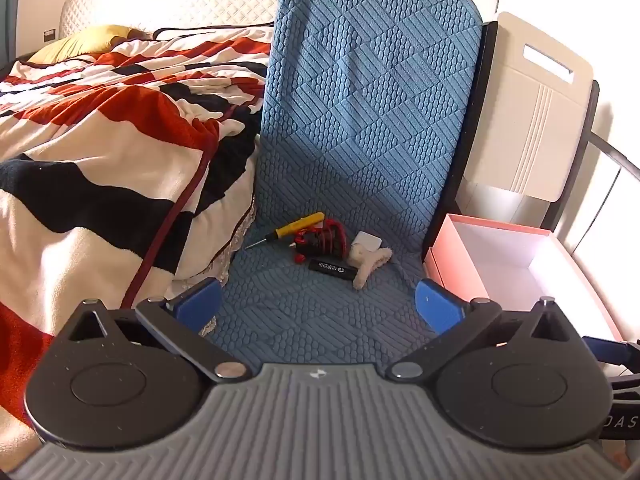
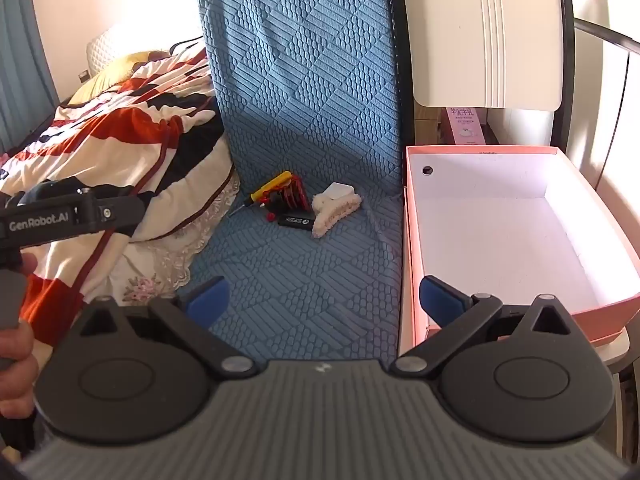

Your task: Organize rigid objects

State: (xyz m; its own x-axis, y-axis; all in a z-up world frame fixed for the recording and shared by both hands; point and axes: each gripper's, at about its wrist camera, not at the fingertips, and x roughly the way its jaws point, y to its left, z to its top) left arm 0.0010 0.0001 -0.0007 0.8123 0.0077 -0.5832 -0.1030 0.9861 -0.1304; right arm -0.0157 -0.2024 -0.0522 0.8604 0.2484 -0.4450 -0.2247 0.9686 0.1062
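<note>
Both my left gripper point(image 1: 319, 304) and right gripper point(image 2: 324, 300) gape wide, holding nothing. The screwdriver point(image 1: 294, 228), hair claw point(image 2: 335, 210) and black stick point(image 1: 333, 270) huddle at the blue seat's point(image 2: 304, 280) back; I should approach low, taking the outermost first toward the pink box point(image 2: 500, 152).

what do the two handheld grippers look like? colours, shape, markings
Both match: the left gripper and right gripper each have a ribbed grey body with a small white logo, two round black discs, black linkage arms with silver pivots, and blue fingers. In the right wrist view, the left unit's black side reads "GenRobot.AI". A bare hand grips its handle; no sleeve shows.
</note>
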